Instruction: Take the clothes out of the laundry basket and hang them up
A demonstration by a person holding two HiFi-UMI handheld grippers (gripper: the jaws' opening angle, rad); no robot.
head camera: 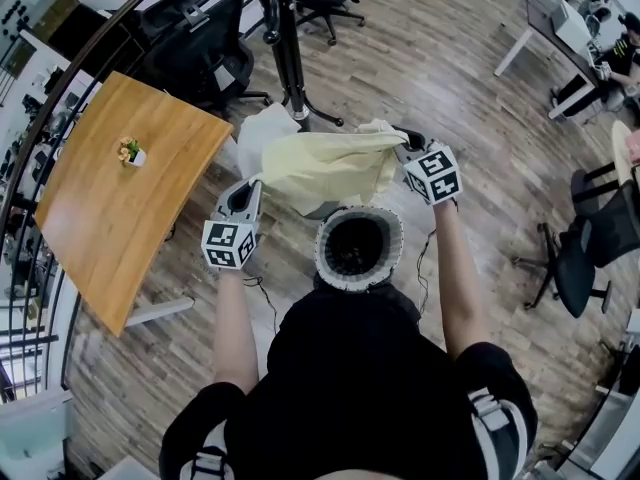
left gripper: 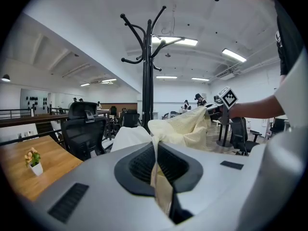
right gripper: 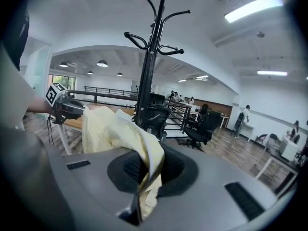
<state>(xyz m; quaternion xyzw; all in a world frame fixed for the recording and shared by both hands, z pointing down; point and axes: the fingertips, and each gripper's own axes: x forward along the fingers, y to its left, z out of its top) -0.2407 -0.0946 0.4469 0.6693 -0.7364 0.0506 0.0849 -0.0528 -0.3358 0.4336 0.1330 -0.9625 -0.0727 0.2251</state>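
A pale yellow garment (head camera: pixel 330 168) hangs stretched between my two grippers above the laundry basket (head camera: pixel 358 249), a round white mesh tub with a dark inside. My left gripper (head camera: pixel 252 181) is shut on the garment's left end (left gripper: pixel 161 177), the cloth pinched between its jaws. My right gripper (head camera: pixel 404 146) is shut on the right end (right gripper: pixel 144 172). A black coat stand (left gripper: pixel 147 76) rises just beyond the cloth, also seen in the right gripper view (right gripper: pixel 153 52) and from above (head camera: pixel 285 58). A white cloth (head camera: pixel 262 128) lies by the stand's foot.
A wooden table (head camera: pixel 120 198) with a small potted plant (head camera: pixel 130 152) stands at the left. Black office chairs (head camera: pixel 210 58) crowd behind the stand, and more chairs (head camera: pixel 590 238) sit at the right. A black railing (head camera: pixel 60 98) curves round the far left.
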